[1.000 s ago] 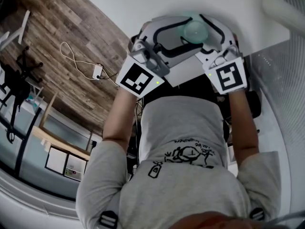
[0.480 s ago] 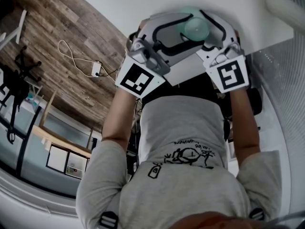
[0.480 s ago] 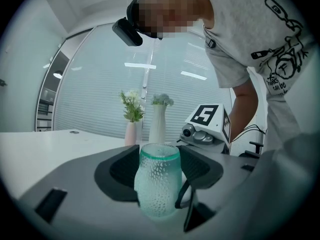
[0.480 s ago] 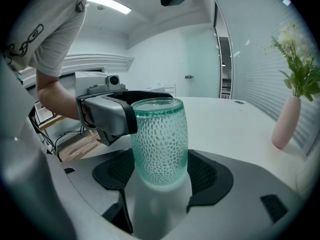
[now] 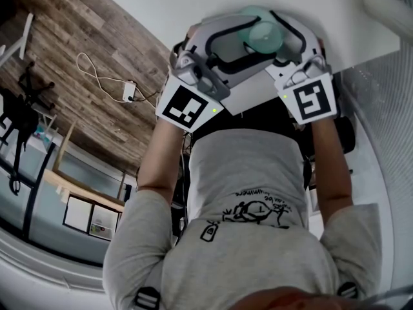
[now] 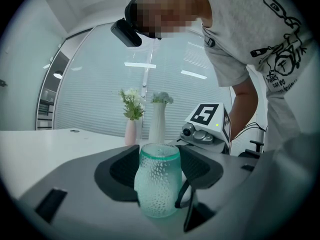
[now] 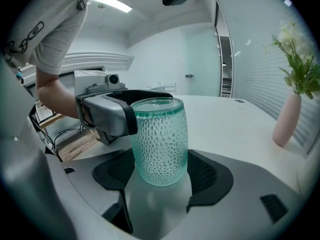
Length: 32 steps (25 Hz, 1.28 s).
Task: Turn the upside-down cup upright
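Observation:
A teal dimpled glass cup (image 5: 264,39) stands on end near the front edge of the white table (image 5: 322,8). I cannot tell which of its ends is the open one. My left gripper (image 5: 248,41) reaches in from the left. In the left gripper view its black pads (image 6: 117,171) sit against the cup (image 6: 157,179), and it is shut on it. My right gripper (image 5: 282,37) comes in from the right. Its pads (image 7: 210,174) flank the lower part of the cup (image 7: 160,141), but contact is unclear. The left gripper's finger (image 7: 107,114) touches the cup's upper side.
A pink vase (image 6: 130,134) and a white vase (image 6: 157,124) with flowers stand farther back on the table. Left of the table, a cable and power strip (image 5: 129,95) lie on the wooden floor. The person's body is close behind the table's front edge.
Both grippers have sunk a little together with the cup between them. The jaws look the same width as before.

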### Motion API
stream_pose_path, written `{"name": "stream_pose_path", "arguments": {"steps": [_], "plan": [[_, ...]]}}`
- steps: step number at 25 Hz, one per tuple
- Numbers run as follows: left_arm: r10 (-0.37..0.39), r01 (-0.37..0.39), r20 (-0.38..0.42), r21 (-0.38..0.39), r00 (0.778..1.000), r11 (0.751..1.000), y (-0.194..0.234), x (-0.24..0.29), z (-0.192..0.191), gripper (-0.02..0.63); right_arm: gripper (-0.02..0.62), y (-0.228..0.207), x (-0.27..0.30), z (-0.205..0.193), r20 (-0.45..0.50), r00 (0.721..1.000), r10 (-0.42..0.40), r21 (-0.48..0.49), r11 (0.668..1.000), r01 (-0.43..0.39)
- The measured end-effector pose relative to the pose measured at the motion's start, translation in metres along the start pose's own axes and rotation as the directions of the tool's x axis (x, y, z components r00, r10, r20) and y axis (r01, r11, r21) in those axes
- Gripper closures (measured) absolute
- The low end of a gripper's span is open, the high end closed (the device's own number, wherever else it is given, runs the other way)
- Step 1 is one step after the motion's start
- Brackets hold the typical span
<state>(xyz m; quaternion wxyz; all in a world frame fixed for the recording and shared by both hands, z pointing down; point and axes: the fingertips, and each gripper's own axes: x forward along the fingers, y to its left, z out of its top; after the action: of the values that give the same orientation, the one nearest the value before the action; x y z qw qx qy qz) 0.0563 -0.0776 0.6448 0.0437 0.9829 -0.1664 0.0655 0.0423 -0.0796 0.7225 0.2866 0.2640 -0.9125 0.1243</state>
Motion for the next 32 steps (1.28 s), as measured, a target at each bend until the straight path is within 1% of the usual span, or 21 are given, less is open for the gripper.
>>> {"name": "stream_pose_path", "arguments": {"steps": [12,17,20,25,28,32], "plan": [[0.001,-0.001,0.019,0.022,1.0,1.0,-0.001,-0.001,-0.002,0.35,0.249,-0.001,0.001,-0.002,0.004,1.0,-0.015,-0.026,1.0,0.015],[0.0,0.0,0.005,-0.008,1.0,1.0,0.001,0.001,-0.004,0.344,0.247,-0.003,0.001,0.0,0.022,1.0,-0.012,-0.006,1.0,0.012],[0.017,-0.017,0.006,-0.019,1.0,1.0,0.001,-0.003,-0.001,0.334,0.245,-0.005,-0.003,0.002,0.035,0.999,-0.015,0.007,1.0,0.015],[0.041,-0.041,0.004,-0.039,0.999,0.998,-0.003,-0.012,0.004,0.33,0.245,-0.003,-0.014,0.007,0.031,0.999,-0.014,-0.014,1.0,0.015],[0.057,-0.056,0.002,-0.05,0.998,0.997,-0.006,-0.018,0.013,0.33,0.245,0.001,-0.024,0.016,0.039,0.999,-0.011,-0.024,1.0,0.012],[0.099,-0.098,0.006,-0.07,0.995,0.993,-0.006,-0.027,0.03,0.33,0.245,0.005,-0.04,0.033,0.055,0.998,-0.019,-0.027,0.999,0.02]]}}
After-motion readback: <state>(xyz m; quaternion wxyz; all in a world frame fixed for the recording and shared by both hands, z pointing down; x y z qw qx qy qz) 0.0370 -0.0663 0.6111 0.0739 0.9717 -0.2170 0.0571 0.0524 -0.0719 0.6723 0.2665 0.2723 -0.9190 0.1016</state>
